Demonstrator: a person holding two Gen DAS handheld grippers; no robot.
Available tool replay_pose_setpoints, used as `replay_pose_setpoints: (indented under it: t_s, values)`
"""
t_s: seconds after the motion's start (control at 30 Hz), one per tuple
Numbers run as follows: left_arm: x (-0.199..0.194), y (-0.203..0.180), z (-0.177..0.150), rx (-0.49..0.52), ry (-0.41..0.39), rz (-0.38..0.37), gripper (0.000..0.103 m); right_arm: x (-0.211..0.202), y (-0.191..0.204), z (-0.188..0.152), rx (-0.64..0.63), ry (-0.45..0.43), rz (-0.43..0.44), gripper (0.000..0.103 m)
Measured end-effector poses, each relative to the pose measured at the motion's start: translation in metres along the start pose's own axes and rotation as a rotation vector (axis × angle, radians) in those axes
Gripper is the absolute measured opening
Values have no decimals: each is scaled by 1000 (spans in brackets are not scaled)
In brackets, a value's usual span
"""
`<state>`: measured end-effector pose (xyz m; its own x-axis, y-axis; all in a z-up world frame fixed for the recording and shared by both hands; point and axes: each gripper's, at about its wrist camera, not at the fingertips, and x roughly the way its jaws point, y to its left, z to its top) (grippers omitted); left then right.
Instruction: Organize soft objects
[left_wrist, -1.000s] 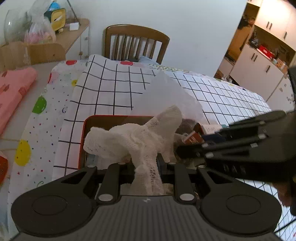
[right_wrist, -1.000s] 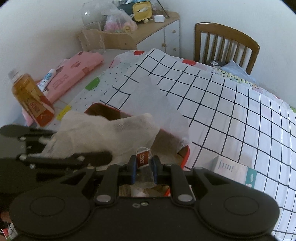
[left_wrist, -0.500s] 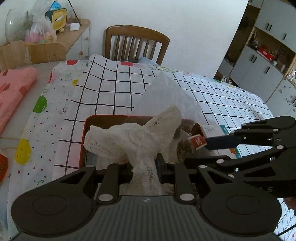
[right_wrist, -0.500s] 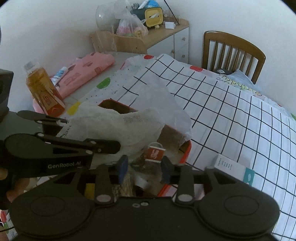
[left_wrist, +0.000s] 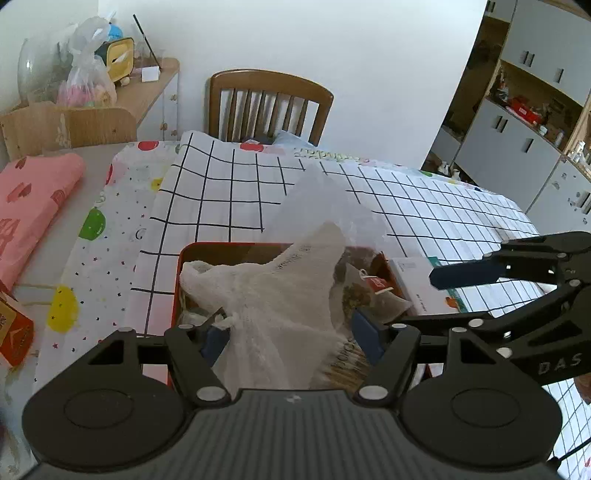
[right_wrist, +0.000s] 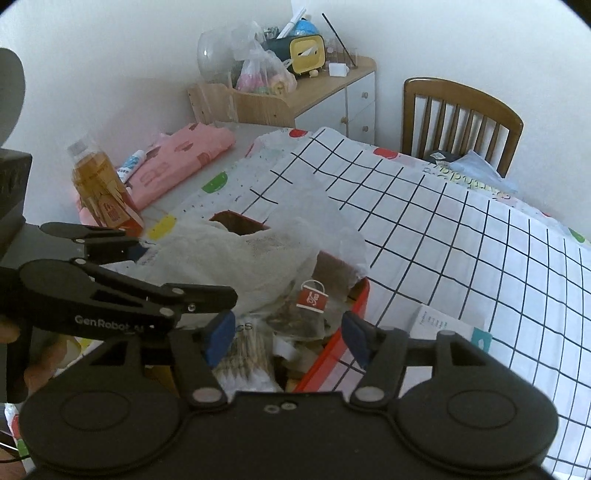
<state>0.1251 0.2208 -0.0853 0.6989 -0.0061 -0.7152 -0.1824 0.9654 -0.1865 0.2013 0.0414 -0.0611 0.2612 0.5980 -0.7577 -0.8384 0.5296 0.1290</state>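
Two grippers over a shallow red rectangular tin (left_wrist: 180, 280) on the near part of a black-on-white grid tablecloth (left_wrist: 229, 192). Left gripper (left_wrist: 290, 334) spread wide, blue pads apart, with a crumpled white lace cloth (left_wrist: 266, 291) lying between them and over the tin's near left half; no clamping visible, cloth apparently released and resting on the contents. Right gripper (right_wrist: 286, 338) likewise spread wide, gripping nothing, poised just above the tin's near right edge. Beneath it a tea bag with a red paper tag (right_wrist: 312, 299), a pack of cotton swabs (right_wrist: 247, 350) and a sheet of thin translucent wrapping (right_wrist: 317, 218) draped over the far rim. Small white carton (right_wrist: 443, 326) just right of the tin, outside it. Judged from this: cloth and tea bag already deposited; left to do, flattening the cloth, tucking in the loose wrapping, perhaps adding the carton.
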Motion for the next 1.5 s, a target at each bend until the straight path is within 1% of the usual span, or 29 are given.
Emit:
replay_pose_setpoints:
  t_s: [0.1,0.17,0.23,0.33,0.43,0.6,0.67,0.8,0.9,1.0,1.13,1.2,1.23,1.33,1.43,1.5]
  values:
    - [-10,-2,-3,3,-5,-7,76,-11,2,-2,0,-17,5,70]
    - [-17,-4,-4,13,-11,-10,77,-19,3,-3,5,-29,11,71]
    - [-25,-6,-6,26,-17,-11,77,-26,5,-5,12,-41,17,76]
    - [-40,-10,-8,35,-40,-22,77,-38,8,-8,14,-58,21,76]
    - [-54,-15,-9,39,-63,-31,83,-50,12,-11,19,-76,21,78]
    - [-78,-30,-11,50,-108,-34,83,-72,14,-22,33,-115,6,80]
    - [-86,-38,-13,58,-124,-31,83,-83,13,-28,45,-134,1,83]
    - [-96,-56,-17,61,-141,-25,84,-106,10,-42,66,-178,-20,85]
    - [-105,-72,-21,47,-155,-23,84,-126,7,-54,71,-223,-56,89]
    - [-113,-89,-26,55,-172,-16,84,-146,0,-66,71,-257,-73,94]
    - [-121,-114,-31,68,-190,-4,84,-165,-9,-83,82,-281,-83,97]
    - [-125,-125,-34,76,-202,6,85,-174,-14,-91,82,-291,-93,99]
    - [-127,-131,-35,79,-208,10,88,-177,-15,-95,82,-297,-96,99]
    - [-134,-146,-39,83,-231,16,89,-189,-20,-107,81,-319,-115,103]
    - [-140,-159,-43,90,-245,30,90,-200,-24,-116,83,-334,-129,103]
    - [-143,-165,-46,83,-250,33,96,-206,-25,-121,86,-351,-137,103]
